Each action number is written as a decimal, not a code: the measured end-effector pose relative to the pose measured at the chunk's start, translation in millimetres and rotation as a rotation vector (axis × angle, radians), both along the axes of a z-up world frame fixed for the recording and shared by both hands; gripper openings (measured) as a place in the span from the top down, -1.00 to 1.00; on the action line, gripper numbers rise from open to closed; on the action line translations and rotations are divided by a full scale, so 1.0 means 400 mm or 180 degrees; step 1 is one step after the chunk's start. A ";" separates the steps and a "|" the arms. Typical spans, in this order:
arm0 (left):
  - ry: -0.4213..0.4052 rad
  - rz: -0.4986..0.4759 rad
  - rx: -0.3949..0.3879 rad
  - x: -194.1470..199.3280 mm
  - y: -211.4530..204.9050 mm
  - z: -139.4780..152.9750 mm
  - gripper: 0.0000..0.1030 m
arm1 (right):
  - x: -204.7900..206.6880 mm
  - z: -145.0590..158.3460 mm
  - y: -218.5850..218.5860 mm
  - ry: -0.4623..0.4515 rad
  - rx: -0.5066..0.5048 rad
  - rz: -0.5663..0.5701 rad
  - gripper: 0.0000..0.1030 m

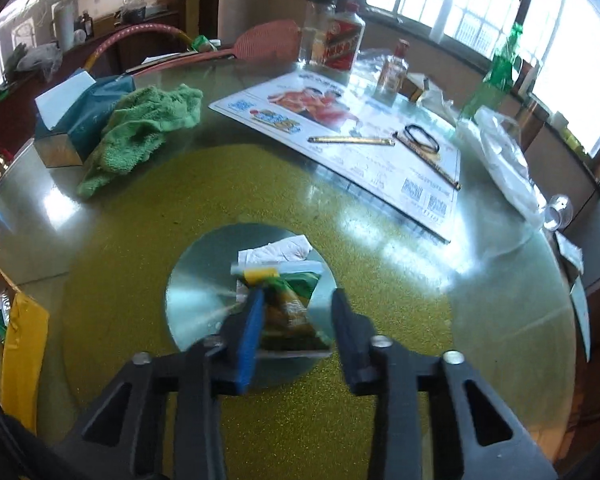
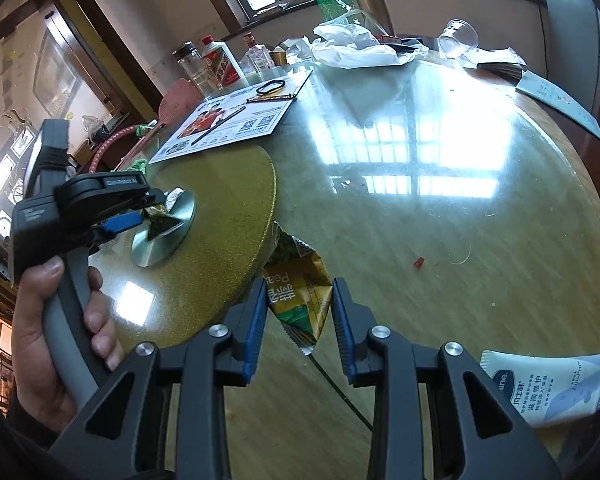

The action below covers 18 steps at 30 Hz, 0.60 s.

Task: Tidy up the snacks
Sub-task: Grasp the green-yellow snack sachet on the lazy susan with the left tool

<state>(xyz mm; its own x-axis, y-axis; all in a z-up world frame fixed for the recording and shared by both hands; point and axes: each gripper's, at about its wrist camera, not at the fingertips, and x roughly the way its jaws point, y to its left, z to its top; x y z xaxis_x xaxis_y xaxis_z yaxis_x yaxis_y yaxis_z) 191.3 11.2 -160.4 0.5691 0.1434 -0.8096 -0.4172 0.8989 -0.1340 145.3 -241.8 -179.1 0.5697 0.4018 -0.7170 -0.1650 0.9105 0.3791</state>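
A green and yellow snack packet (image 1: 292,312) lies on the silver hub (image 1: 196,300) of the gold turntable (image 1: 380,360). My left gripper (image 1: 296,304) is open and straddles this packet; it also shows in the right wrist view (image 2: 148,212). A second yellow-green snack packet (image 2: 300,292) lies on the glass table, partly under the turntable's edge. My right gripper (image 2: 300,300) is open with its fingers on either side of that packet. A crumpled white wrapper (image 1: 276,252) lies just beyond the first packet.
A green cloth (image 1: 140,128) and tissue box (image 1: 68,120) lie far left. A printed placemat (image 1: 340,128) with chopsticks, bottles (image 1: 340,44), a white plastic bag (image 1: 500,152) and a plastic cup (image 2: 458,38) stand at the back. A white tube (image 2: 548,388) lies near right.
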 end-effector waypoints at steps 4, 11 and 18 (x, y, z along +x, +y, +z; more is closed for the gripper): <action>-0.0014 -0.0055 0.0095 -0.010 -0.004 -0.002 0.80 | 0.000 0.000 -0.001 0.0007 -0.0008 0.0002 0.35; 0.0024 -0.0258 0.0267 -0.060 -0.029 0.012 0.89 | 0.000 0.001 0.007 -0.0019 -0.0047 0.0042 0.35; -0.0122 -0.0366 0.0433 -0.183 -0.049 0.048 0.90 | -0.008 0.004 0.020 -0.0065 -0.0068 0.0077 0.35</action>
<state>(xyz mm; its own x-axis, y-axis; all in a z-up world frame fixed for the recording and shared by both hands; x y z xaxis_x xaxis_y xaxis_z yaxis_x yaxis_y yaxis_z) 117.9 -8.4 -141.1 0.6182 0.1825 -0.7645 -0.3076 0.9513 -0.0217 142.0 -233.7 -177.3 0.5746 0.4004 -0.7138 -0.1947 0.9140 0.3559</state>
